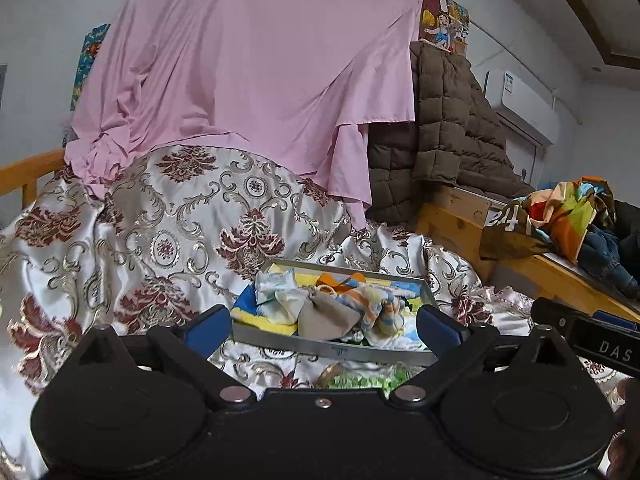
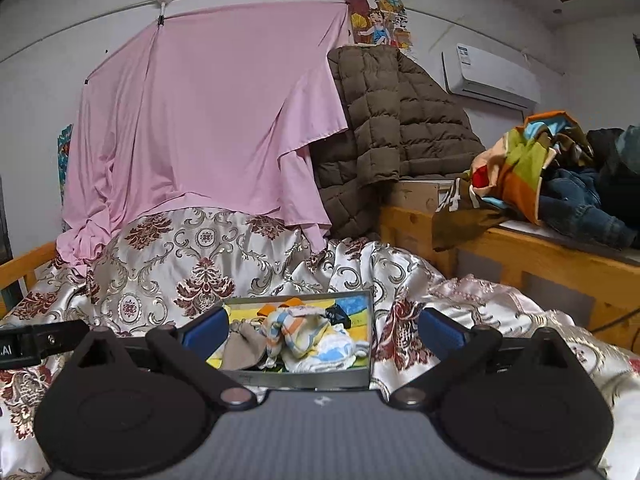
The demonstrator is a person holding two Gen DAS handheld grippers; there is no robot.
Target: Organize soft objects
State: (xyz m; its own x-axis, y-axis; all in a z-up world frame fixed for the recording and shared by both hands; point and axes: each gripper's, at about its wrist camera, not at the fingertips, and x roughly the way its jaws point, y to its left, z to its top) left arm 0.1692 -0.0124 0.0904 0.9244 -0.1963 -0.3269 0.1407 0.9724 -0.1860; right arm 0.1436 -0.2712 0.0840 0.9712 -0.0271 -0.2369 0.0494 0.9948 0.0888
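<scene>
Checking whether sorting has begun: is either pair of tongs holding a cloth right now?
No. Both the left tongs and right tongs stand open and hold nothing, with the cloths lying heaped in the metal tray.

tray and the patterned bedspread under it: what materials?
Tray: looks like metal, brushed grey finish; thin straight walls with a dull sheen and crisp corners. Bedspread: looks like satin-type woven fabric, glossy; bright highlights along the folds and a woven maroon-and-gold floral pattern. Fibre can't be told.
</scene>
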